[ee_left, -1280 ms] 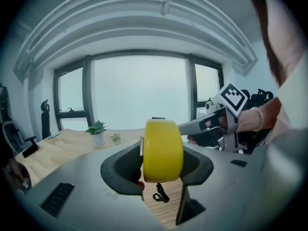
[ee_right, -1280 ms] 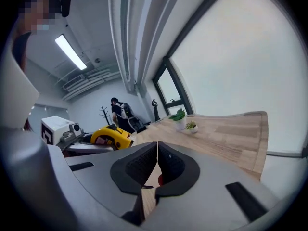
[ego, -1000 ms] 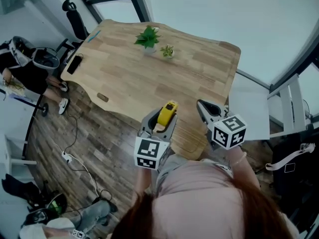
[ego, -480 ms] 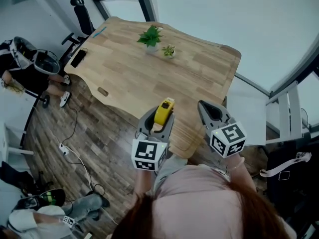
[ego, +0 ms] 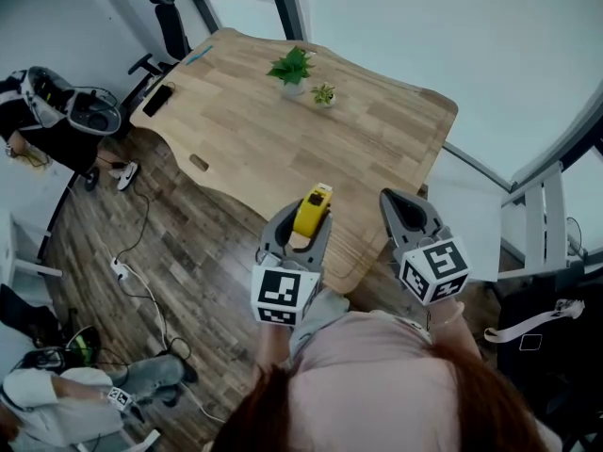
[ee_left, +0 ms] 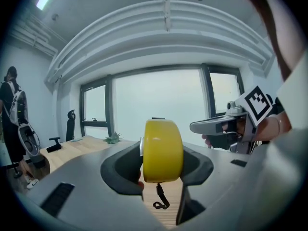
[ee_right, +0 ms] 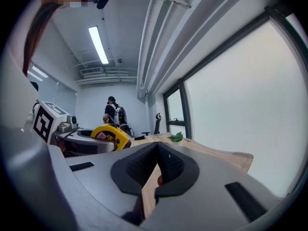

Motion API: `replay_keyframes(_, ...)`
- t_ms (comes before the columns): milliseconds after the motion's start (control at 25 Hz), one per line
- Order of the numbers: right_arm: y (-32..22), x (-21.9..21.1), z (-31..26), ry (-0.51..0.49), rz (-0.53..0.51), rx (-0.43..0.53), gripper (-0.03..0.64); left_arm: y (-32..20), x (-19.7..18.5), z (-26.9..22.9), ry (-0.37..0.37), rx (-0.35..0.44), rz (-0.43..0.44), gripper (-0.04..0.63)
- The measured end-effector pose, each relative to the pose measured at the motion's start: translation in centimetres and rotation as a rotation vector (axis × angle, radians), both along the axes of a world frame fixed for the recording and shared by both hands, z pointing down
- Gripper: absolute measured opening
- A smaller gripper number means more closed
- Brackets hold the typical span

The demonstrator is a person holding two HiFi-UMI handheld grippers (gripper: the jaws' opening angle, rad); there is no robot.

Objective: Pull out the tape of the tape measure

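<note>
A yellow tape measure (ego: 312, 211) is held above the near edge of the wooden table (ego: 283, 130), with my left gripper (ego: 298, 224) shut on it. In the left gripper view the yellow case (ee_left: 163, 150) sits clamped between the dark pads, a small black strap loop (ee_left: 160, 198) hanging under it. My right gripper (ego: 403, 213) hovers to its right, apart from the case, jaws shut with nothing in them. The right gripper view shows its pads (ee_right: 169, 166) pressed together and the tape measure (ee_right: 111, 134) to the left. No tape is drawn out.
Two small potted plants (ego: 294, 68) stand at the table's far side. A dark phone (ego: 156, 101) and a blue pen (ego: 198, 56) lie near its left end. An office chair (ego: 170, 26) and a person with a backpack (ego: 42, 111) are to the left. Cables run on the floor (ego: 132, 281).
The head view has drifted, so the table and plants sit slightly higher and further right. Both grippers hold about the same places, the tape measure still in the left one.
</note>
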State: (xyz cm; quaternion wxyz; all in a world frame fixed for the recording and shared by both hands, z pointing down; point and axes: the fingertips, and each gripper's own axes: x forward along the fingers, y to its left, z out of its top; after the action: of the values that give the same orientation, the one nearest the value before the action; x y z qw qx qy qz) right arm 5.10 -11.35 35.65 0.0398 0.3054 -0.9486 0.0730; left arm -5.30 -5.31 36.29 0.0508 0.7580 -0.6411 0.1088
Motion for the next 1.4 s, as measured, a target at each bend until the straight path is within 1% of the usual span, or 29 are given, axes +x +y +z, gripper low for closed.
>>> replay_keyframes(280, 1.2, 0.8, -0.6, 0.005, -0.007, 0.027, 0.0, 1.3, 0.9, -0.8, 0.005, 0.02, -0.021, 0.173)
replay_keyframes(720, 2.1, 1.2, -1.4, 0.014, -0.011, 0.078, 0.0, 1.7, 1.9, -2.1, -0.008, 0.052, -0.018, 0.173)
replay_keyframes(1000, 2.2, 0.7, -1.9, -0.002, -0.017, 0.083, 0.0, 1.8, 1.7, -2.2, 0.01, 0.053, -0.017, 0.173)
replay_keyframes(1160, 2.2, 0.8, -2.3, -0.044, -0.01, 0.063, 0.0, 1.9, 1.5, -2.3, 0.005, 0.061, -0.014, 0.173)
replay_keyframes(1400, 1.6, 0.6, -2.3, -0.053, 0.003, 0.065, 0.0, 1.2, 1.5, -2.4, -0.003, 0.056, 0.002, 0.173)
